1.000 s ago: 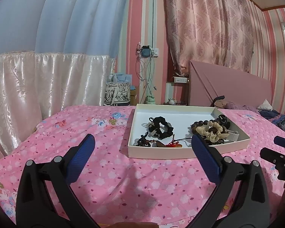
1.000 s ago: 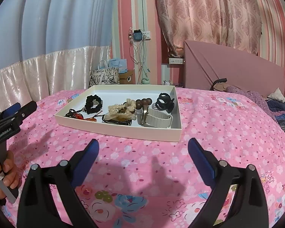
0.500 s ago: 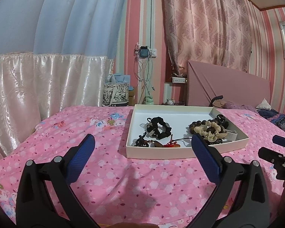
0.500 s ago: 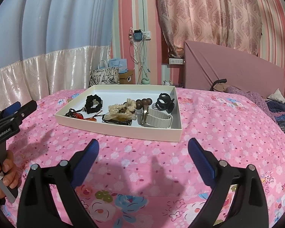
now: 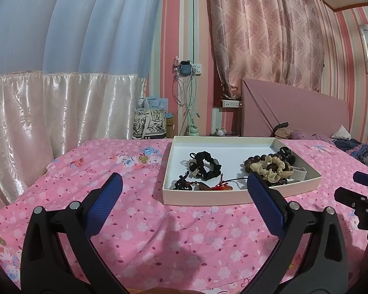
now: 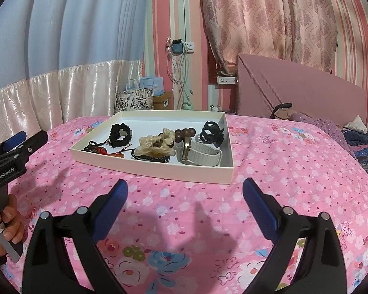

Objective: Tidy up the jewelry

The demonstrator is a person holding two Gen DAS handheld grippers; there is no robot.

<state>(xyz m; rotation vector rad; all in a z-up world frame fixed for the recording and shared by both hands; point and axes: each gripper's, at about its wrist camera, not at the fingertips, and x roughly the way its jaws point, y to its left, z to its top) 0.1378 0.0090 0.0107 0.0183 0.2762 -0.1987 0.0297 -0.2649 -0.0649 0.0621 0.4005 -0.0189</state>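
a bed spread with a pink floral bedsheet (image 6: 269, 171) fills both views, and on it, at about twelve o'clock from each camera, sits a shallow white tray (image 6: 159, 170) holding all the jewelry. the tray's long axis runs left to right across the left wrist view; in the right wrist view it lies skewed, with its near right corner closest. both tongs hover low over the sheet, short of the tray and touching nothing: the left tongs (image 5: 184, 202) are released, blue pads spread wide with only bedsheet between them, and the right tongs (image 6: 185, 204) are likewise released and empty. inside the tray, going down in size: a white watch band (image 6: 203, 155) at the right end, a cream scrunchie (image 6: 155, 144) tangled over brown wooden beads (image 6: 185, 132), a black scrunchie (image 5: 204, 165), a black claw clip (image 6: 211, 133) near the far right wall, and a small red corded charm (image 5: 222, 186) against the near wall. the left tongs seem nearer the black scrunchie and the charm, at roughly one o'clock from them; the right tongs face the watch band almost dead ahead. nothing looks sorted yet, so the task is likely at its start.
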